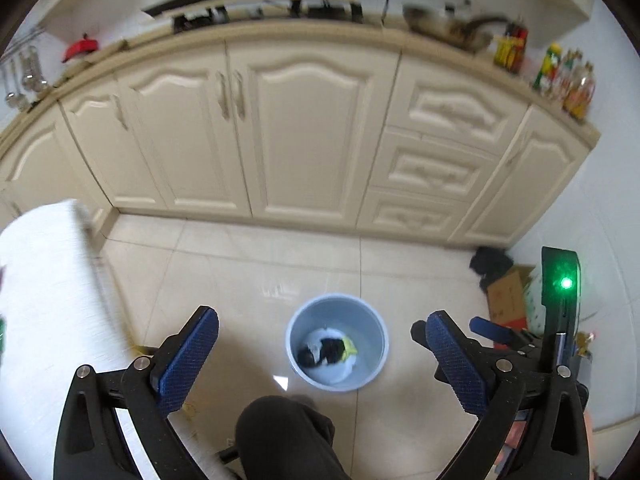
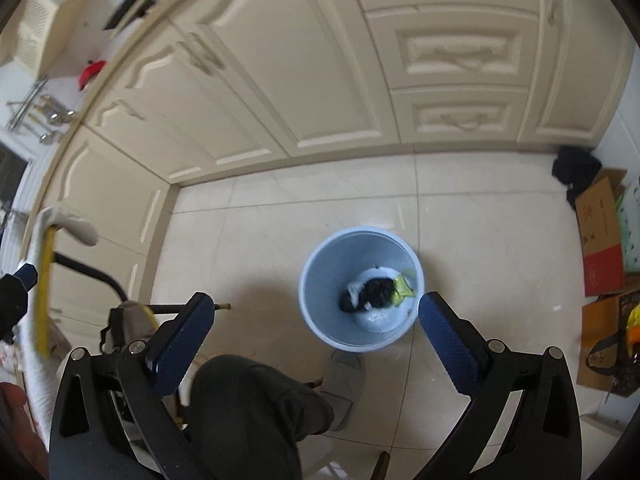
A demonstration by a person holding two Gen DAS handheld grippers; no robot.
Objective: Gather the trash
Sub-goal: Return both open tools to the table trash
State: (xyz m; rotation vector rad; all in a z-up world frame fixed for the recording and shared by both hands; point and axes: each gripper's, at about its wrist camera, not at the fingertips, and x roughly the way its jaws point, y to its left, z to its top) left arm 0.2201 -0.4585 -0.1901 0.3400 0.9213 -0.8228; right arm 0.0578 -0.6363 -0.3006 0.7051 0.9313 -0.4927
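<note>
A light blue trash bin stands on the tiled floor, also in the right wrist view. Inside it lies trash: white paper, something black and a yellow-green wrapper. My left gripper is open and empty, held high above the bin. My right gripper is open and empty too, above the bin's near side. The right gripper also shows at the right edge of the left wrist view.
Cream kitchen cabinets run along the back. A white table edge is at the left. Cardboard boxes and a black bag sit at the right. The person's dark-trousered knee and a grey slipper are below.
</note>
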